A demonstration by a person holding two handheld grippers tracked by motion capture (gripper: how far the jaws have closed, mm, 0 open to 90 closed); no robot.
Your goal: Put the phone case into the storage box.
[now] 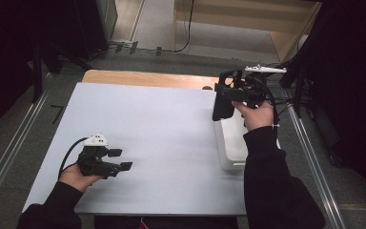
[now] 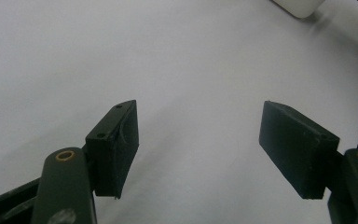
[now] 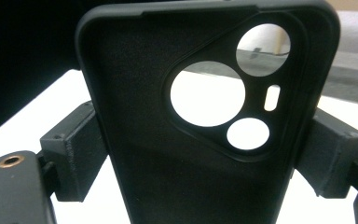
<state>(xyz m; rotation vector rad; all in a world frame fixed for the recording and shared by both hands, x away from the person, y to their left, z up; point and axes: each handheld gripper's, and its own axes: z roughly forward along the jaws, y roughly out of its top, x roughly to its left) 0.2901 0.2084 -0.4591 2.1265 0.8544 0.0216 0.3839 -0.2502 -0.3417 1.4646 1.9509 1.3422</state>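
Note:
A black phone case [image 3: 158,140] with round camera cut-outs stands between the pads of my right gripper [image 3: 200,158], which is shut on its two long sides. In the high view that gripper [image 1: 228,98] holds the case [image 1: 222,107] upright above the far end of a white box [image 1: 231,148] at the table's right. My left gripper [image 1: 119,160] hovers low over the white board [image 1: 157,143] near its front left corner. Its jaws [image 2: 200,144] stand wide apart with nothing between them.
The white box lies along the board's right edge, and its rounded corner [image 2: 298,5] shows far off in the left gripper view. A strip of wooden tabletop [image 1: 143,78] runs behind the board. Black cables [image 1: 286,102] hang at the far right.

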